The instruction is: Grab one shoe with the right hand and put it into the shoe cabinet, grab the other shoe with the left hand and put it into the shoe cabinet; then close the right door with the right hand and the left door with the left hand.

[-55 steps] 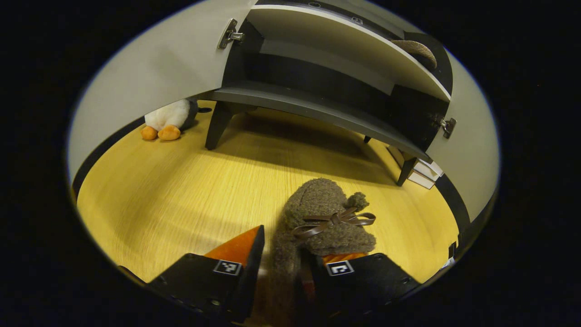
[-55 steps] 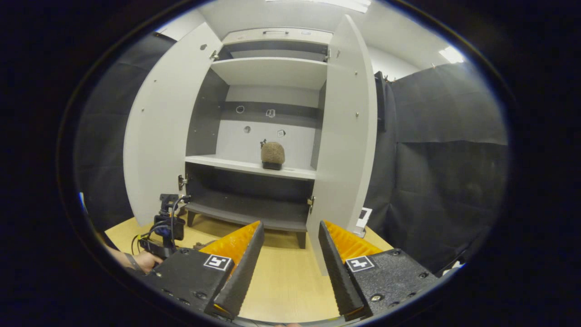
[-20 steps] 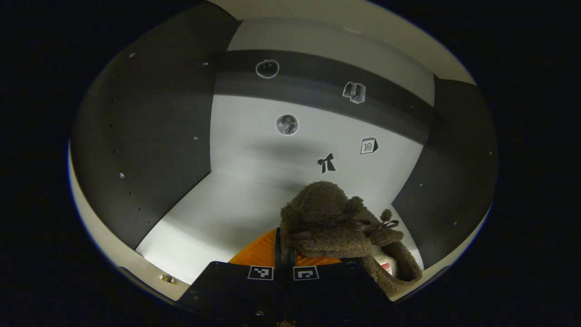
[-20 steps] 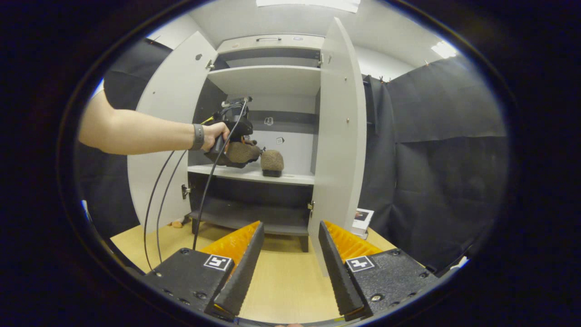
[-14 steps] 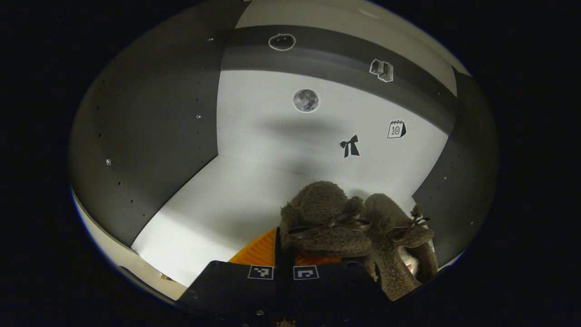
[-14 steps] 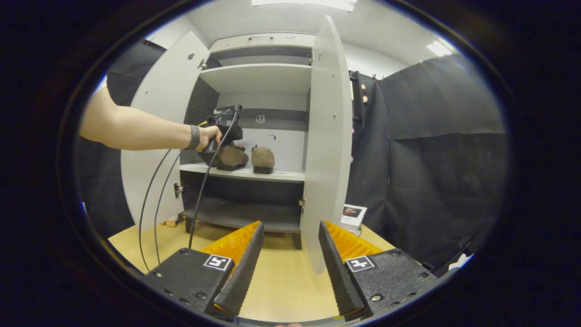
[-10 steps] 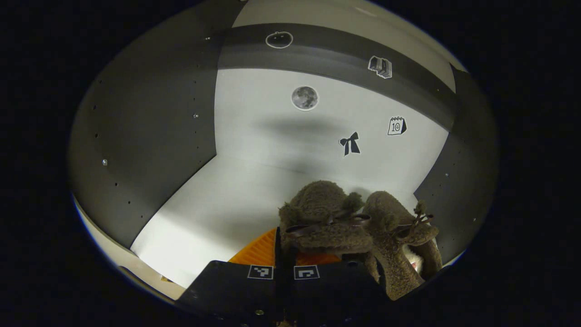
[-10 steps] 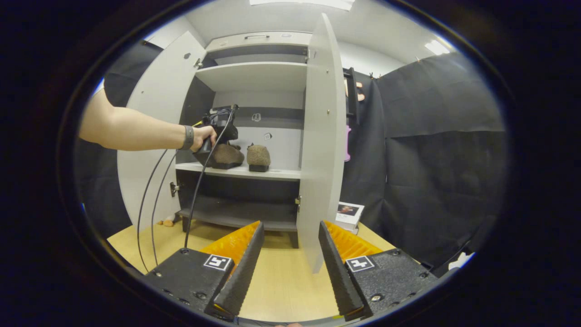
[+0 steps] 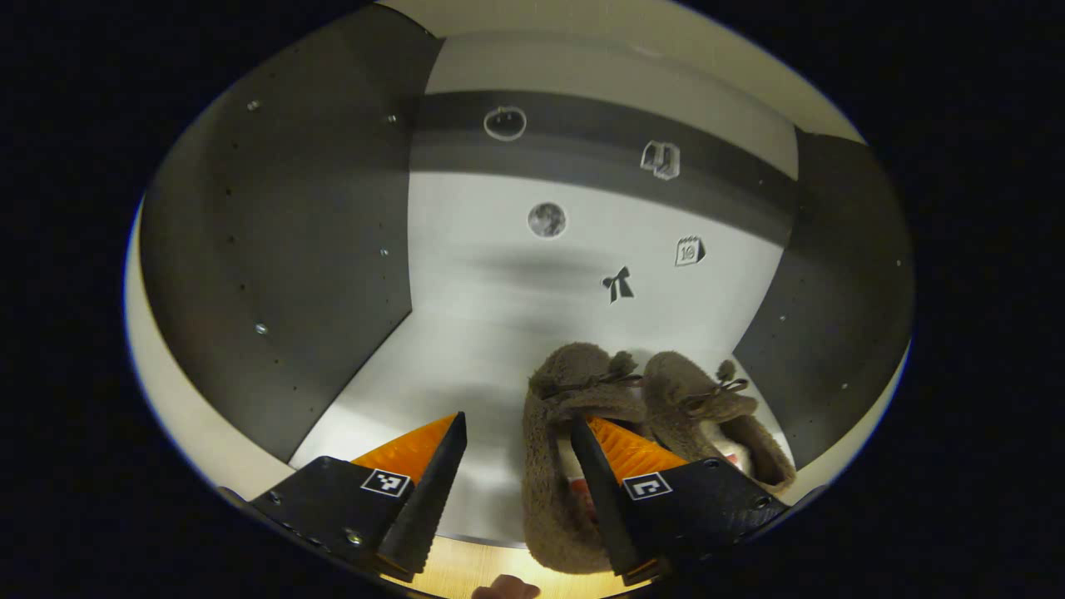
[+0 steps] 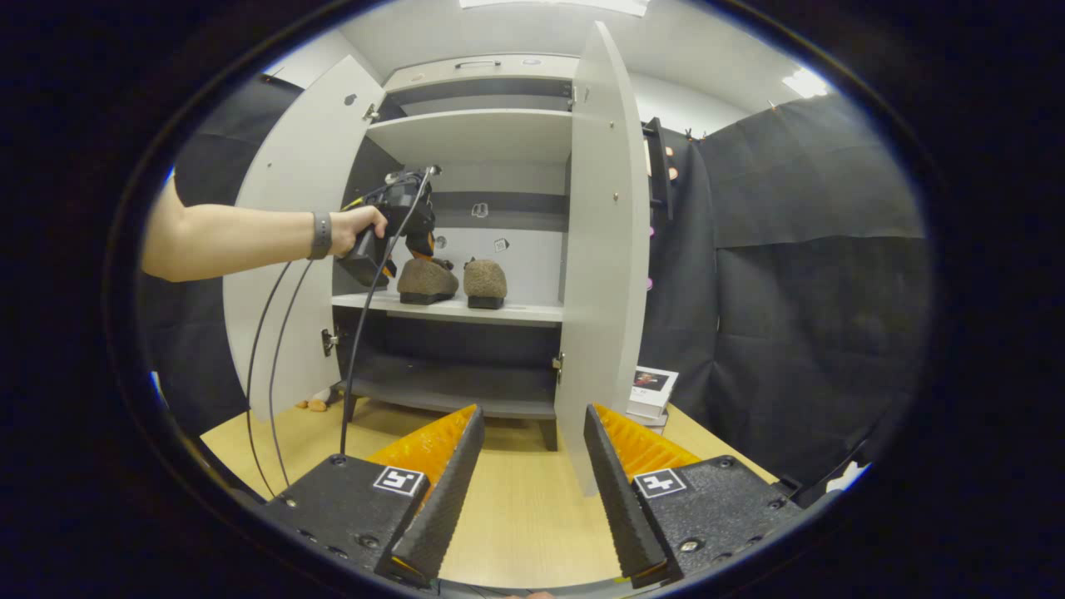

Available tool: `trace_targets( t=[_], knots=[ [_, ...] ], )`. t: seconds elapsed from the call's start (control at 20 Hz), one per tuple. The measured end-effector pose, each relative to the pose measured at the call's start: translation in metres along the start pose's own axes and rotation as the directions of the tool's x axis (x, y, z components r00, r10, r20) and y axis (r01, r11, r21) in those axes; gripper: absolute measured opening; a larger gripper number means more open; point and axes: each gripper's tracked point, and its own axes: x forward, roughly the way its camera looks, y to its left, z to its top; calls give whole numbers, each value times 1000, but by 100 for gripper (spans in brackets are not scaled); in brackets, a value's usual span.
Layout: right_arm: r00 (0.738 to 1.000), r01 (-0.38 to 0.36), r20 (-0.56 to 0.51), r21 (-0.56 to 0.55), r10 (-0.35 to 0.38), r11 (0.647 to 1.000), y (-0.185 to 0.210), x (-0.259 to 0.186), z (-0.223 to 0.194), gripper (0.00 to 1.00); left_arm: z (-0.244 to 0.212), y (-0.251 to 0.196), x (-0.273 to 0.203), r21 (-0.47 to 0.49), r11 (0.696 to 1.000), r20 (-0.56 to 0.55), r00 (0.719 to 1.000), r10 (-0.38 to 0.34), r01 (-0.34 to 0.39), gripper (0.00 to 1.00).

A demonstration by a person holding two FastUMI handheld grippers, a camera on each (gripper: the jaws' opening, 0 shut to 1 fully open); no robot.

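We judge both fuzzy slippers [image 9: 574, 391] soft and light, best pinched at the heel collar; our left gripper [image 9: 516, 491] and right gripper [image 10: 528, 491] gape wide, empty.

Readable text is minimal. In the left gripper view, upper right of centre, a calendar sticker [image 9: 690, 250] on the cabinet's back panel [image 9: 499, 274] carries a numeral — blurred, not legible. The other stickers — pictograms only — carry no lettering.
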Motion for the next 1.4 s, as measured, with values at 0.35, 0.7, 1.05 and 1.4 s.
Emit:
trace_targets(
  t=[0.35, 0.7, 1.05, 1.4],
  knots=[
    [1000, -31, -2, 17, 31, 999, 8, 2, 1, 78, 22, -16, -136, 158, 979, 390, 903, -179, 126, 81],
    [999, -50, 21, 19, 50, 999, 12, 3, 9, 77, -75, 4, -222, 167, 980, 457, 872, -177, 111, 93],
    [997, -66, 38, 26, 65, 997, 24, -1, 11, 77, -166, 22, -267, 129, 989, 469, 875, -119, 65, 93],
    [996, -91, -2, 27, 91, 995, 40, -5, -9, 81, -232, 25, -285, 112, 991, 395, 911, -116, 77, 94]
  ],
)
